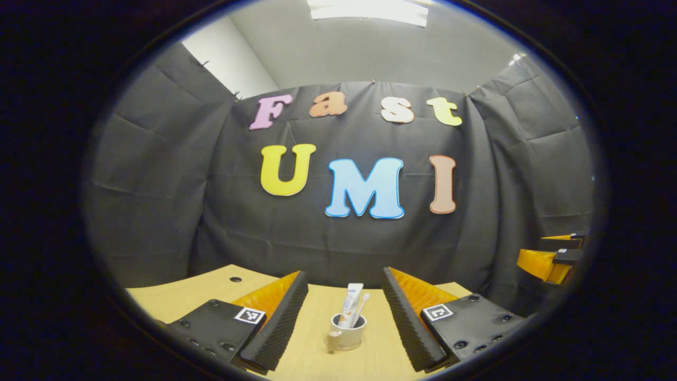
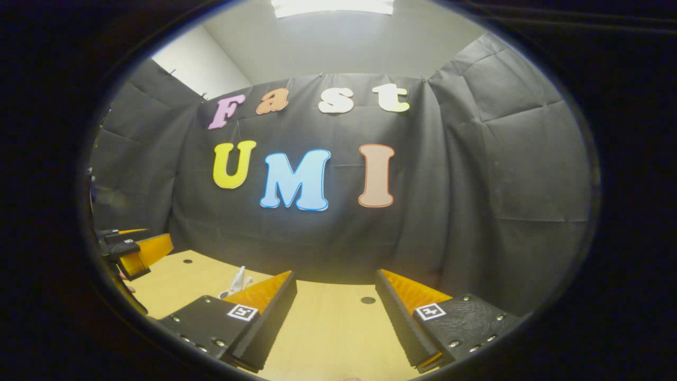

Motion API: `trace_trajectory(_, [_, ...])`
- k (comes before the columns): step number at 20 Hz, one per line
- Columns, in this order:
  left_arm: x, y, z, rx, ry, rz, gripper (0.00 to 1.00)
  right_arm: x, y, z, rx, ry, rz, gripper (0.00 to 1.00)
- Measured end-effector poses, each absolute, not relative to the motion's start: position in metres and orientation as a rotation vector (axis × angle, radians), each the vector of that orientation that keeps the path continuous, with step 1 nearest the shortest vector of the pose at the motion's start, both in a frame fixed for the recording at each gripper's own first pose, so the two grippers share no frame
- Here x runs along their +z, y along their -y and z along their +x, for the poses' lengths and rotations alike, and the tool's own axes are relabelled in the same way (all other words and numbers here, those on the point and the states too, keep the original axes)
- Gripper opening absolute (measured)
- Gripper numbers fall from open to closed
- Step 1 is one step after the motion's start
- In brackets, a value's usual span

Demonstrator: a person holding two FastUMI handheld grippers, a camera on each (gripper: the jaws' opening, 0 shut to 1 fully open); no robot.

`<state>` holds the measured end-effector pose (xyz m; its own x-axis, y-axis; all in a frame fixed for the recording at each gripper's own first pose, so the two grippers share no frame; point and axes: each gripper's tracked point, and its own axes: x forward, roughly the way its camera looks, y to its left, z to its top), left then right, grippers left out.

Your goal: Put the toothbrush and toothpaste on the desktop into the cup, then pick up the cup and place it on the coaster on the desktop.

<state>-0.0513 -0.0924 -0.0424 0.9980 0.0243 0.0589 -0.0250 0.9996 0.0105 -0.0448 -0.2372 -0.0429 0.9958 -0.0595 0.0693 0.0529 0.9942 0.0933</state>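
A white cup point(image 1: 347, 334) with a handle on its left stands upright on the wooden table point(image 1: 317, 312). A toothpaste tube point(image 1: 353, 300) and a toothbrush point(image 1: 363, 304) stand inside it. My left gripper point(image 1: 345, 275) is open, a finger on each side of the cup and wide of it, nothing held. In the right gripper view the toothpaste tube point(image 2: 239, 278) and the cup's rim point(image 2: 226, 293) peek out behind my left finger. My right gripper point(image 2: 335, 275) is open over bare tabletop, holding nothing.
The black cloth wall closes off the table's far edge. The table has a small round hole point(image 1: 235, 279), and another hole point(image 2: 367, 300) lies ahead of my right gripper. The other gripper point(image 1: 550, 259) hovers at the far right; the left one point(image 2: 132, 248) shows at the far left.
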Motion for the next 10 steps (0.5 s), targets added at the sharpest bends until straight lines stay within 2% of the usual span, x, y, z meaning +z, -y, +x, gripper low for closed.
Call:
trace_trajectory(1, [-0.043, 0.093, -0.051, 0.024, 0.058, 0.007, 0.99, -0.042, 0.236, -0.045, -0.055, 0.077, 0.083, 0.92])
trace_trajectory(9, [-0.033, 0.102, -0.049, 0.029, 0.078, 0.023, 0.99, -0.037, 0.243, -0.055, -0.048, 0.102, 0.095, 0.92])
trace_trajectory(10, [-0.032, 0.107, -0.049, 0.028, 0.079, 0.029, 0.92, -0.038, 0.248, -0.059, -0.05, 0.106, 0.094, 0.92])
